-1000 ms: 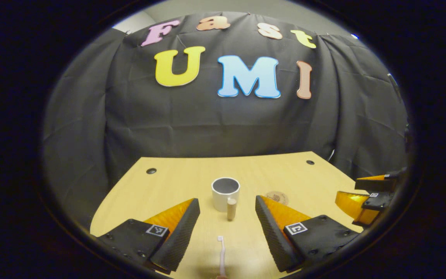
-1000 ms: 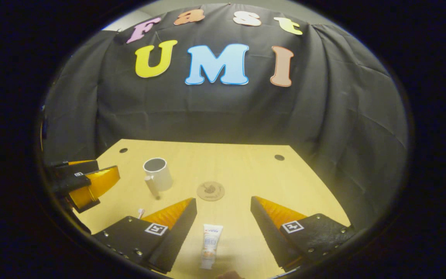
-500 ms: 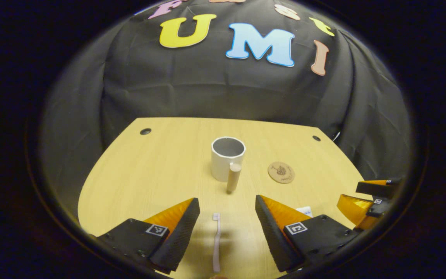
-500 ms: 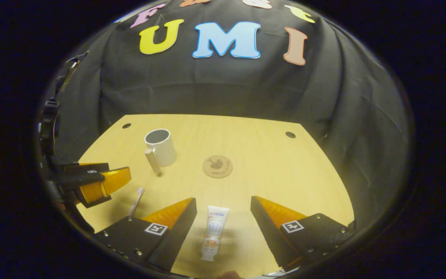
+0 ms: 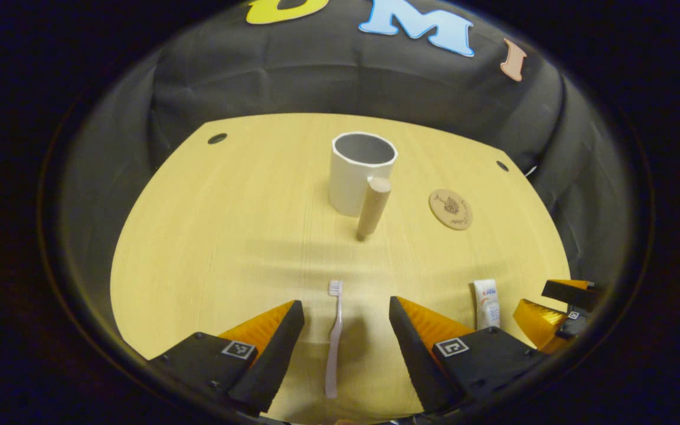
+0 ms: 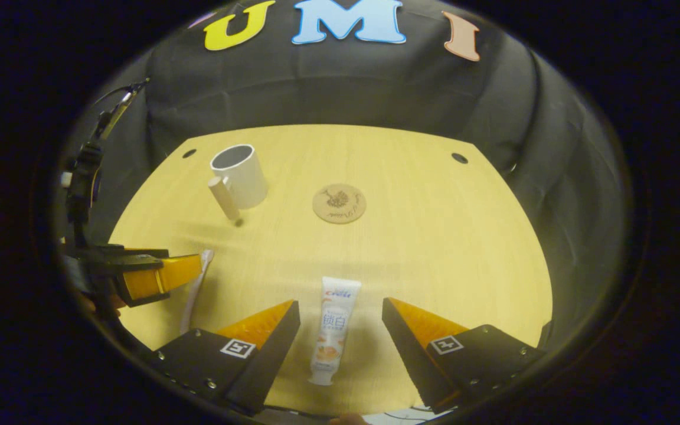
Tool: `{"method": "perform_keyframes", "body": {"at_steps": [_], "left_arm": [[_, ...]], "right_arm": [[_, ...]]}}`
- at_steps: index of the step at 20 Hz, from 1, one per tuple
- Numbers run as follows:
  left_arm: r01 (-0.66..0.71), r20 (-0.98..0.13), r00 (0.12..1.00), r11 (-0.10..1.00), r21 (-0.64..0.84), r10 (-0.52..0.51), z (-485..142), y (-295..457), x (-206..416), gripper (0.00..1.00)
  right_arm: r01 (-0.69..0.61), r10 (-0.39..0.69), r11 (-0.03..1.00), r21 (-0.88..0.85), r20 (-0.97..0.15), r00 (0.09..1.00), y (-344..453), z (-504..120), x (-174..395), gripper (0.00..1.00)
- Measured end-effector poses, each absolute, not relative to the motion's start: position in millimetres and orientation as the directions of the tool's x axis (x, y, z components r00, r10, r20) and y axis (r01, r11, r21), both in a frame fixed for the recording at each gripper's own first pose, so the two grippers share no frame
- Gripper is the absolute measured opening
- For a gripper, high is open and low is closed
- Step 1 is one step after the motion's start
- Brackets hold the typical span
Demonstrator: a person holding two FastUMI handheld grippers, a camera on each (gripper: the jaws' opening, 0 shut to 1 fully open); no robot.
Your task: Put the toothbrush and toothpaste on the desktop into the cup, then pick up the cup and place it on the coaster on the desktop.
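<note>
Nothing is done yet. My left hand-held gripper (image 5: 346, 313) gapes wide around the toothbrush (image 5: 334, 336), my right hand-held gripper (image 6: 340, 313) wide around the toothpaste (image 6: 333, 330); both lie flat on the table (image 5: 228, 224). The cup (image 5: 356, 171) stands empty beside the coaster (image 5: 450, 208).

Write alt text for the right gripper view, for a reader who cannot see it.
The right tool is open over a toothpaste tube lying flat on a wooden desk, between its fingers. Farther back stand a white cup with a wooden handle and a round coaster; at left, the left tool is beside a toothbrush.
</note>
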State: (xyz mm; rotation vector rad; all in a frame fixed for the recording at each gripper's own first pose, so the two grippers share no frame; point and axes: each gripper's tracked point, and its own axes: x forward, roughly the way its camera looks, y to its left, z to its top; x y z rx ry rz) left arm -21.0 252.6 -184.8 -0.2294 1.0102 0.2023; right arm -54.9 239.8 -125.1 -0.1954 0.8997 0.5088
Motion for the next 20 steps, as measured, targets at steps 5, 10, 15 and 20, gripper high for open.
{"method": "perform_keyframes", "body": {"at_steps": [5,10,15,20], "left_arm": [[-0.279,-0.923,0.383,0.957,-0.083,0.032,-210.2,251.6,-36.3,0.94],[-0.291,-0.968,0.25,0.953,-0.083,-0.008,-224.2,245.4,-60.0,0.95],[-0.276,-0.983,0.184,0.958,-0.078,-0.027,-228.2,240.0,-72.4,0.96],[-0.255,-0.987,0.156,0.965,-0.063,-0.023,-234.6,236.9,-76.3,0.94]], "right_arm": [[-0.485,0.299,0.871,0.075,-0.865,0.404,238.2,-152.5,-60.7,0.92],[-0.475,0.261,0.875,0.093,-0.917,0.301,235.4,-172.4,-69.4,0.93],[-0.462,0.239,0.88,0.111,-0.944,0.229,234.8,-187.8,-75.8,0.93],[-0.464,0.227,0.878,0.116,-0.955,0.191,237.4,-196.9,-75.9,0.93]]}}
